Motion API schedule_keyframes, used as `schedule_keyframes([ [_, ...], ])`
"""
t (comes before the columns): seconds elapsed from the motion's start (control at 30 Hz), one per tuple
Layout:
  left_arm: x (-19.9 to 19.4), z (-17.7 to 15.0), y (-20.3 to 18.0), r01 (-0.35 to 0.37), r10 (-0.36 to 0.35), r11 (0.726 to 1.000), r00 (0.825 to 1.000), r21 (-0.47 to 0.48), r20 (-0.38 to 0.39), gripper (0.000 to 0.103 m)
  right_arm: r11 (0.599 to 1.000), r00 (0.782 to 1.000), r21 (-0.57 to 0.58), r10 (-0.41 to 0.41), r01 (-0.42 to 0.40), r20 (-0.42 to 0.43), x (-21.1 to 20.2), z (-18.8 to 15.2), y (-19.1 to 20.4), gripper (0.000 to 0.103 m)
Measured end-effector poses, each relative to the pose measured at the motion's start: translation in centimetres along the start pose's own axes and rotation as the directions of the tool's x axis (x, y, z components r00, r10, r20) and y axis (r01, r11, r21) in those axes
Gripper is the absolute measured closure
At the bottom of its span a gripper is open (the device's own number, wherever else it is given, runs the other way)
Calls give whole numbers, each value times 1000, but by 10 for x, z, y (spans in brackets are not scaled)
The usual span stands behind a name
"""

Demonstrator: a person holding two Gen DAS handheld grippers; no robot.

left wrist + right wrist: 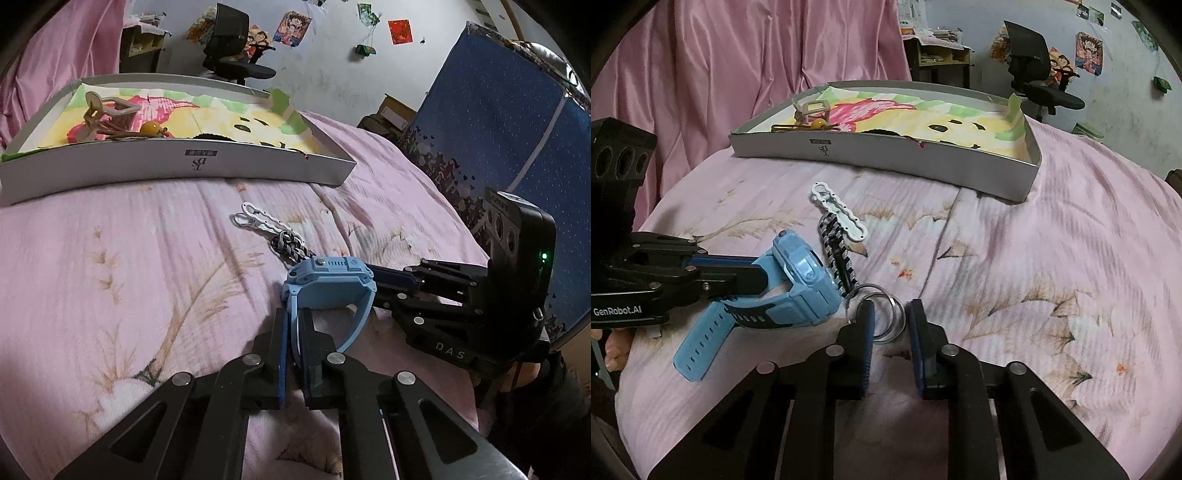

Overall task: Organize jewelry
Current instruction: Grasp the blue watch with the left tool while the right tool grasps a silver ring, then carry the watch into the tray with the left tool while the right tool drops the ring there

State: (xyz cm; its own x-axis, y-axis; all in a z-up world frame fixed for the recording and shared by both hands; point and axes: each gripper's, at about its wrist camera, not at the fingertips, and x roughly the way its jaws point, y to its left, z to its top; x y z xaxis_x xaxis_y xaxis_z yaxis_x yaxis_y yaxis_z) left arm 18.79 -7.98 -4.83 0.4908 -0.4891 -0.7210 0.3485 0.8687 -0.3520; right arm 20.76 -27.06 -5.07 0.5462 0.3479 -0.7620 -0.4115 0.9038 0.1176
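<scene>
**Two grasps to settle before anything lifts**

Two items lie on the pink quilted bed [1015,258], on the near side of the shallow grey cardboard box [886,155] with the cartoon lining. I take that box as the place the jewelry goes and use it as my landmark.

My left tongs [293,332] are closed on the strap of the light-blue plastic wristwatch [328,282]; its body stands on edge just ahead of the tips. My right tongs [891,317] are apart, straddling the silver split rings [886,314] at the near end of the black-and-white braided keychain [836,254], whose white metal clip [838,210] points toward the box.

To do this well, I would close the right tongs squarely on the rings, low enough that both loops sit between the pads. They are thin and slick and could squirt out. The braid touches the watch, so I would lift the watch first, straight up, then carry it over the box's near wall. A small wooden piece and a yellow bead [818,123] already sit in the box's far-left corner; I would set down clear of them.
</scene>
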Motion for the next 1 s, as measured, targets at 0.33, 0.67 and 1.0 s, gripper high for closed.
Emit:
schedule_keyframes([
  [0.33, -11, -7, 3, 5, -5, 1000, 998, -6, 68, 98, 1000, 1000, 0, 2, -3, 31, -5, -2, 2, 98],
  [0.67, -28, -9, -2, -17, 16, 1000, 988, 5, 154, 99, 1000, 993, 6, -18, 17, 120, -21, -2, 1, 98],
  [1.0, -43, -5, -8, -77, 77, 997, 976, -6, 206, 99, 1000, 974, 17, -25, 22, 224, -39, 1, 1, 98],
])
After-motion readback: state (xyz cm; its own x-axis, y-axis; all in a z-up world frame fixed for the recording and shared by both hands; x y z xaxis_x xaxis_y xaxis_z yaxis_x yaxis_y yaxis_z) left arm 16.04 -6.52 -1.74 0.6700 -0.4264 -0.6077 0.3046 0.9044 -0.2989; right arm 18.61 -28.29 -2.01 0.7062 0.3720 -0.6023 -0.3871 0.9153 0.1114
